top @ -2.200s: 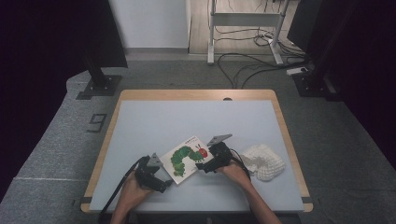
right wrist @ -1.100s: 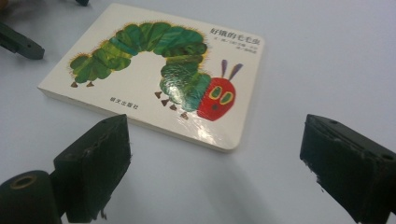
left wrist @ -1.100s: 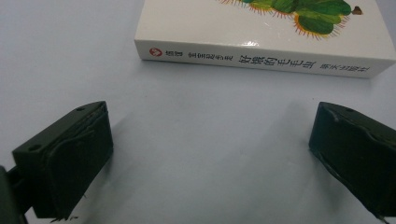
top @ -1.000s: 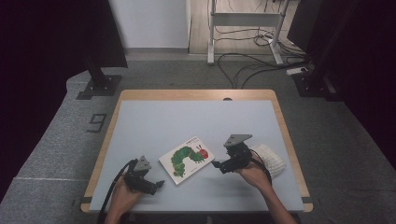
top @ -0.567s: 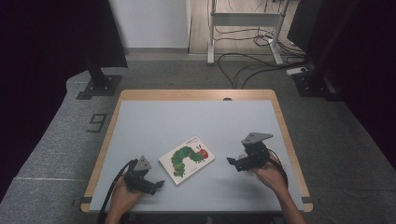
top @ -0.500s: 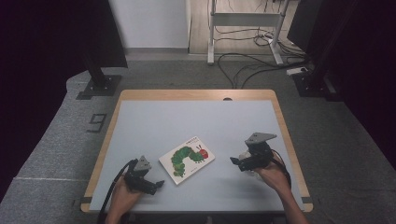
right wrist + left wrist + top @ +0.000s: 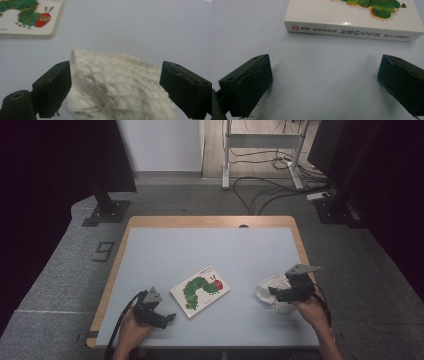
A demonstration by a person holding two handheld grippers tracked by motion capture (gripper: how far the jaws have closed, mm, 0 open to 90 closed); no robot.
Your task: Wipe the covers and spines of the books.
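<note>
A white picture book with a green caterpillar on its cover lies flat on the pale blue table. My left gripper rests on the table just left of it. In the left gripper view the jaws stand wide open with only bare table between them, and the book's spine lies a little ahead. A crumpled white cloth sits at the table's right. My right gripper is over it, open. Its jaws straddle the cloth and have just been closing a little.
The table's wooden rim runs along the far side. The book's corner lies off to the left, beyond the cloth. Black stands and cables are on the floor behind the table.
My right gripper has moved rightward, away from the book, and now sits over the white cloth. The left gripper drew back from the book earlier and has since kept still.
</note>
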